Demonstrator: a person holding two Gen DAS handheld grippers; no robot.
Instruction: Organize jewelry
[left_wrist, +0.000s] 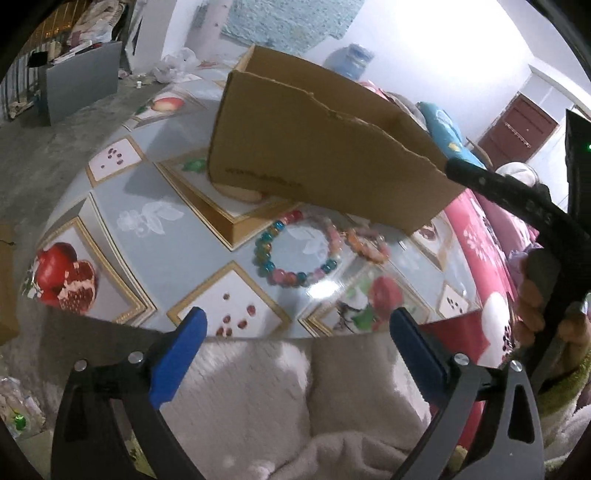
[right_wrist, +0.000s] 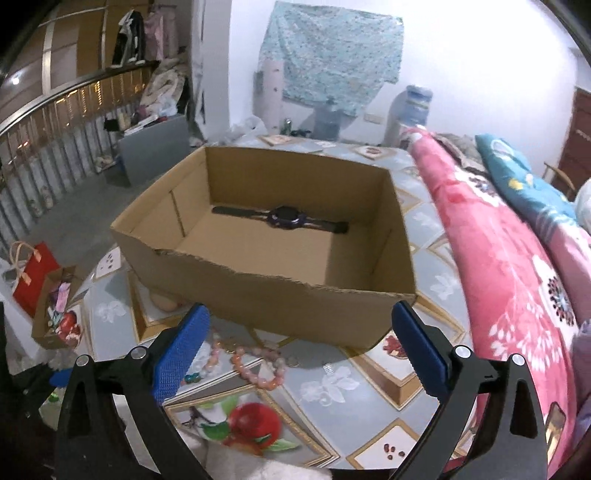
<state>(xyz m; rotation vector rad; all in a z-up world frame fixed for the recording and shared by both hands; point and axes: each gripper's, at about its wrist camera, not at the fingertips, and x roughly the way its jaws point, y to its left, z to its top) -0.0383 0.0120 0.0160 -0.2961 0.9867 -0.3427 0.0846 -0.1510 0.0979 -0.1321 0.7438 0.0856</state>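
Observation:
An open cardboard box (right_wrist: 280, 295) stands on the fruit-patterned table (right_wrist: 332, 387), and a black watch (right_wrist: 280, 218) lies flat on its floor. In front of the box lie a multicoloured bead bracelet (left_wrist: 295, 275) and a pink-orange bead bracelet (left_wrist: 369, 247), side by side. My left gripper (left_wrist: 301, 326) is open at the table's near edge, short of the bracelets, with nothing between its blue pads. My right gripper (right_wrist: 301, 314) is open and empty in front of the box, above the pink bracelet (right_wrist: 258, 365). The right gripper's black frame (left_wrist: 517, 206) and the hand holding it show at the right.
A pink floral blanket (right_wrist: 517, 277) runs along the table's right side. On the floor to the left stand a red gift bag (right_wrist: 33, 277) and a brown paper bag (right_wrist: 55, 314). A grey box (left_wrist: 81, 81) and a water jug (right_wrist: 413, 107) are farther back.

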